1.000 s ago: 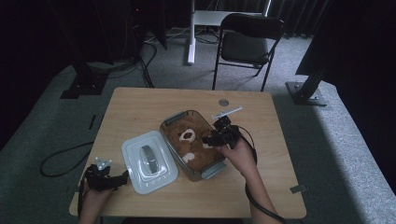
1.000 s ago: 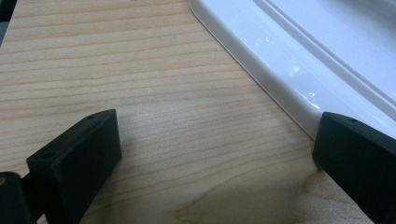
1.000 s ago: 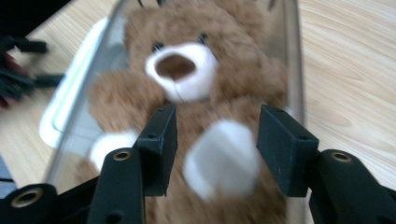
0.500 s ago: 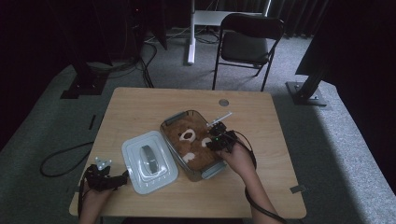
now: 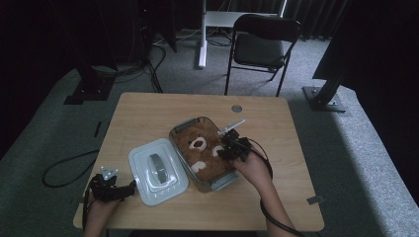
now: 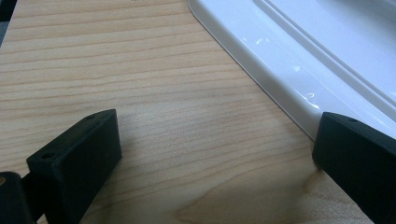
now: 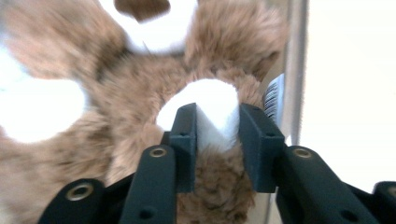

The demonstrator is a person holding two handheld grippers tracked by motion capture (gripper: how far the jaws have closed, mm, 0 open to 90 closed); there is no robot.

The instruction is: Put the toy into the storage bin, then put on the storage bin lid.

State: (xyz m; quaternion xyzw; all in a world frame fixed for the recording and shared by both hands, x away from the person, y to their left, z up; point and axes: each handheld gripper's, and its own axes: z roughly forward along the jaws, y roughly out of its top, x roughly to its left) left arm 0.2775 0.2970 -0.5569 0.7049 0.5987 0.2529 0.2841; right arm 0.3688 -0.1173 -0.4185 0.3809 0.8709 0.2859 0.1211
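A brown teddy bear (image 5: 202, 150) with white muzzle and paw pads lies in a clear container (image 5: 223, 181) at the middle of the table. My right gripper (image 5: 226, 148) reaches into the container from the right. In the right gripper view its jaws (image 7: 217, 126) press on the bear's white paw (image 7: 212, 105); they have just been opening a little, with the paw still between them. The white lid (image 5: 157, 170) lies flat to the left of the container. My left gripper (image 5: 129, 187) rests open on the wood beside the lid's edge (image 6: 299, 60), nothing between its jaws (image 6: 215, 140).
The wooden table (image 5: 148, 118) has bare wood at the back and right. A small round disc (image 5: 236, 108) lies near its far edge. A folding chair (image 5: 264, 42) stands behind the table, and a cable (image 5: 64, 168) loops on the floor at left.
The right gripper has tilted a little toward the bear in the container. The left hand and the lid have stayed where they were.
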